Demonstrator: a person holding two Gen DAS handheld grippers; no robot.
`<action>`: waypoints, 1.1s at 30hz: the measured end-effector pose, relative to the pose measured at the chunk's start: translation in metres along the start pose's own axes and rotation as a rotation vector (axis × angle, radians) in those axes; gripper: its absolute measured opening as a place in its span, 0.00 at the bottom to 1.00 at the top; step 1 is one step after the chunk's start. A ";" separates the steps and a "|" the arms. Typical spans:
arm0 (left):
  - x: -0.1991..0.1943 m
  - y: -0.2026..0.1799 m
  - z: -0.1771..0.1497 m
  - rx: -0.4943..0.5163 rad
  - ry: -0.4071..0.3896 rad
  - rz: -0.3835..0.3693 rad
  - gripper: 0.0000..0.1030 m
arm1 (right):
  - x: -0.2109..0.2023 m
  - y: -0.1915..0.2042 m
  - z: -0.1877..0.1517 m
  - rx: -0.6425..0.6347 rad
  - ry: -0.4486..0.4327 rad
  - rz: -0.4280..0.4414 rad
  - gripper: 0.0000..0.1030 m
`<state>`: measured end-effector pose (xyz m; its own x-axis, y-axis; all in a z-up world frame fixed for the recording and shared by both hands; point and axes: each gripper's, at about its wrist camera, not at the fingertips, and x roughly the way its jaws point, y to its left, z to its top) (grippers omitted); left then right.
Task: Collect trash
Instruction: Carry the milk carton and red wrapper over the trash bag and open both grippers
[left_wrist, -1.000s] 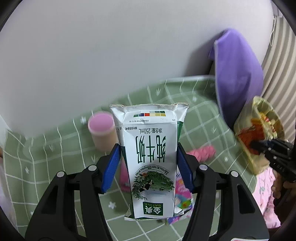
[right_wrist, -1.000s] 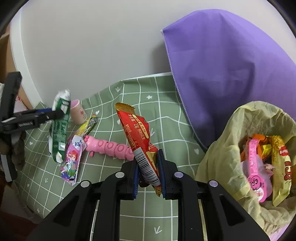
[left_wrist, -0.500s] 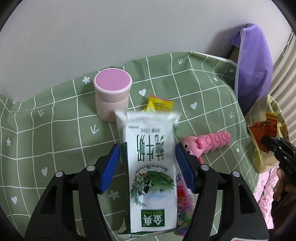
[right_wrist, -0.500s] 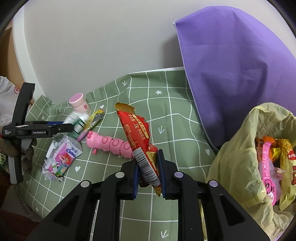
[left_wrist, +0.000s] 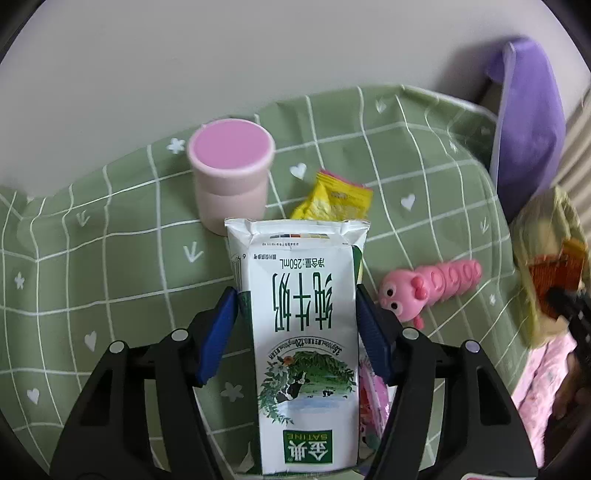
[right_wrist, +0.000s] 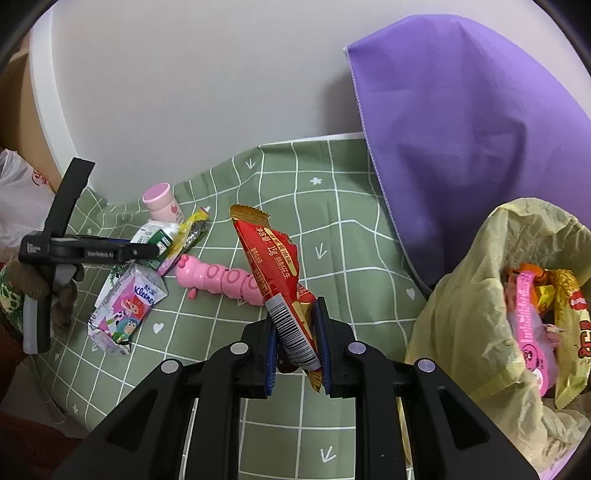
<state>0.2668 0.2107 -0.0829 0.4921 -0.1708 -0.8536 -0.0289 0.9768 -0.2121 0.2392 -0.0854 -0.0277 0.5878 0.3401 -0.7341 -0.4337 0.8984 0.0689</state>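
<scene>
A white and green milk carton (left_wrist: 303, 314) stands between the blue pads of my left gripper (left_wrist: 295, 295), low over the green checked cloth (left_wrist: 92, 277). The jaws are closing and the pads touch the carton's sides. In the right wrist view the same carton (right_wrist: 155, 236) shows at the left gripper's tip. My right gripper (right_wrist: 295, 321) is shut on a red snack wrapper (right_wrist: 273, 258), held above the cloth to the left of the yellow trash bag (right_wrist: 461, 295), which holds several wrappers.
On the cloth lie a pink caterpillar toy (left_wrist: 436, 280), a pink lidded cup (left_wrist: 231, 173), a yellow wrapper (left_wrist: 336, 199) and a Kleenex tissue pack (right_wrist: 125, 306). A purple pillow (right_wrist: 461, 129) leans on the wall behind the bag.
My left gripper has sunk toward the cloth with the milk carton and now points more steeply down. The right gripper and its red wrapper have kept still.
</scene>
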 end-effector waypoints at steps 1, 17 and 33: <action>-0.008 0.001 0.002 -0.005 -0.022 -0.020 0.58 | -0.002 -0.001 0.000 0.001 -0.006 -0.003 0.18; -0.151 -0.127 0.070 0.222 -0.527 -0.192 0.57 | -0.100 -0.052 0.034 0.040 -0.246 -0.162 0.18; -0.134 -0.335 0.075 0.485 -0.519 -0.464 0.57 | -0.186 -0.170 -0.014 0.246 -0.321 -0.386 0.18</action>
<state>0.2756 -0.0838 0.1384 0.7021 -0.6029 -0.3789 0.5925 0.7898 -0.1588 0.1945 -0.3056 0.0879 0.8674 0.0069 -0.4975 0.0037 0.9998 0.0202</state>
